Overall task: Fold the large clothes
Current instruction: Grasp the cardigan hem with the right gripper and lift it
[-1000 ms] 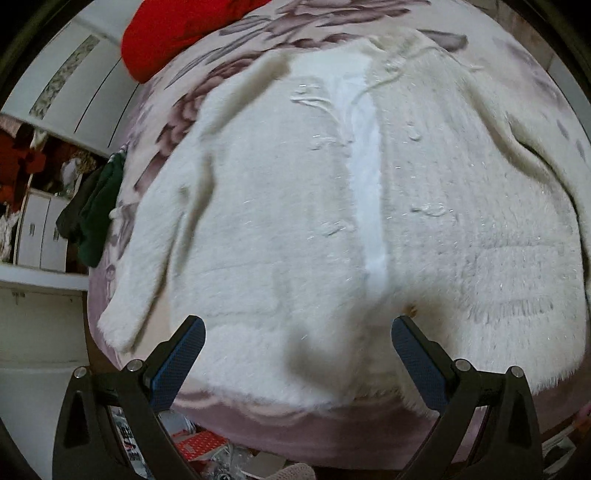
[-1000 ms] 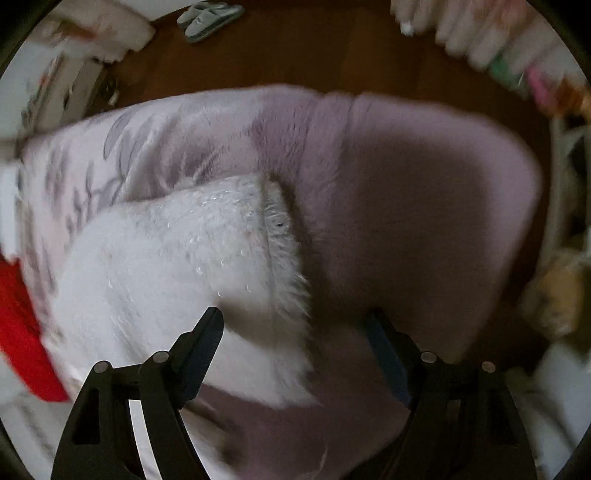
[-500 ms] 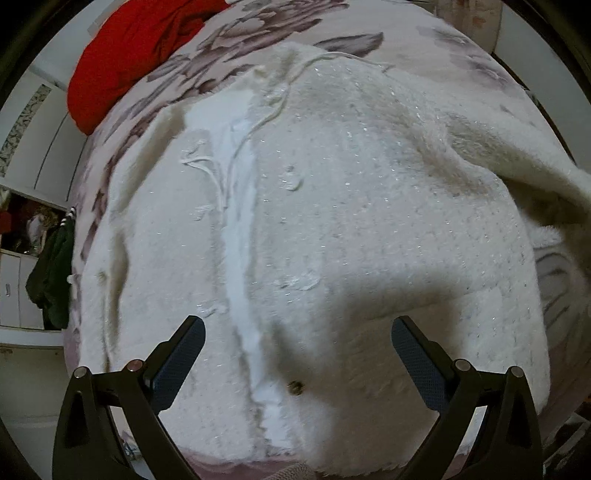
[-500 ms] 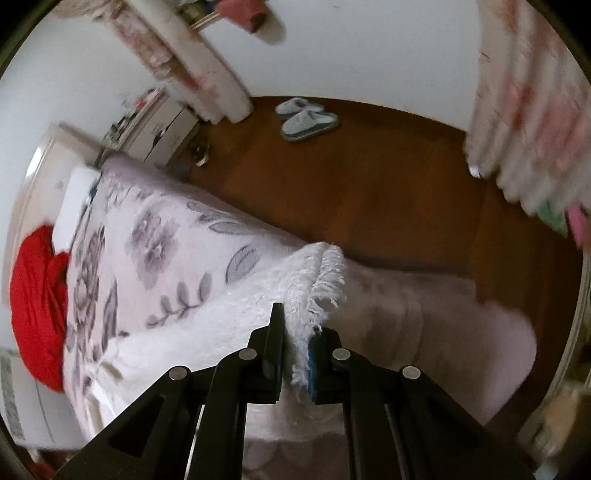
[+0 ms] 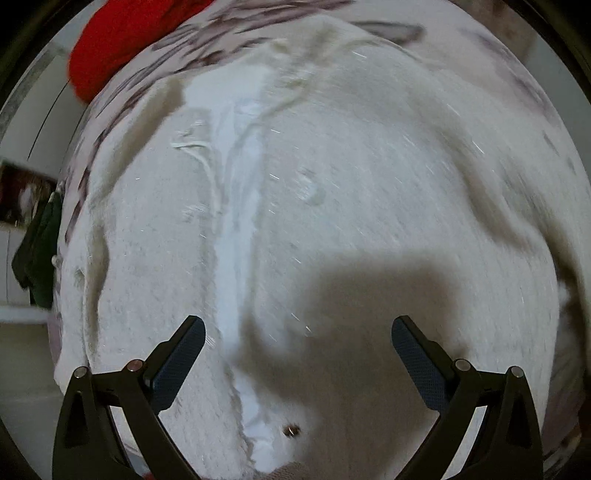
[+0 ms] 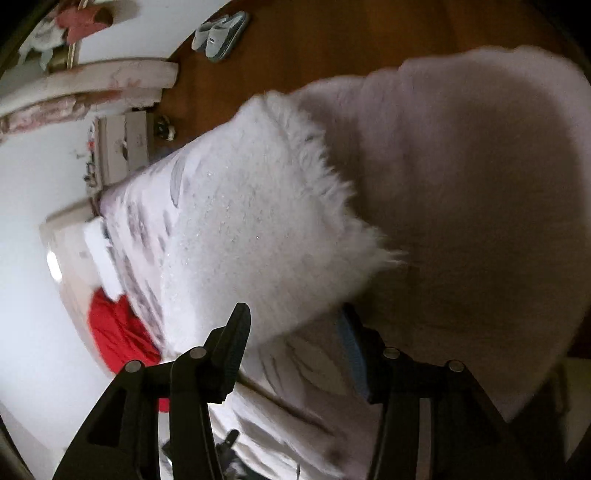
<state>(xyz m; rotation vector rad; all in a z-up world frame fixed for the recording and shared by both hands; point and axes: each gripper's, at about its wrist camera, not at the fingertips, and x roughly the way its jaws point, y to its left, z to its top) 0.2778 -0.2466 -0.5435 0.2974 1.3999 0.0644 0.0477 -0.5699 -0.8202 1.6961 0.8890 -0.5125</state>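
A large fluffy white cardigan (image 5: 332,221) lies spread front-up on the flowered bed cover (image 5: 517,74), its open placket running down the middle. My left gripper (image 5: 297,332) is open and hovers just above the lower front of the cardigan, holding nothing. In the right wrist view, a fringed white end of the cardigan (image 6: 266,229) lies on the bed cover (image 6: 461,184). My right gripper (image 6: 295,317) is open, with its jaws either side of the near edge of that fringed end.
A red garment (image 5: 122,40) lies at the far end of the bed; it also shows in the right wrist view (image 6: 118,332). Dark green clothes (image 5: 40,247) hang off the left side. Wooden floor (image 6: 332,40) with slippers (image 6: 218,33) and a box (image 6: 122,147) lies beyond the bed.
My right gripper was shut on the fringed end and holding it up half a second ago; now it is open and the end lies on the bed. The left gripper shifted slightly over the cardigan.
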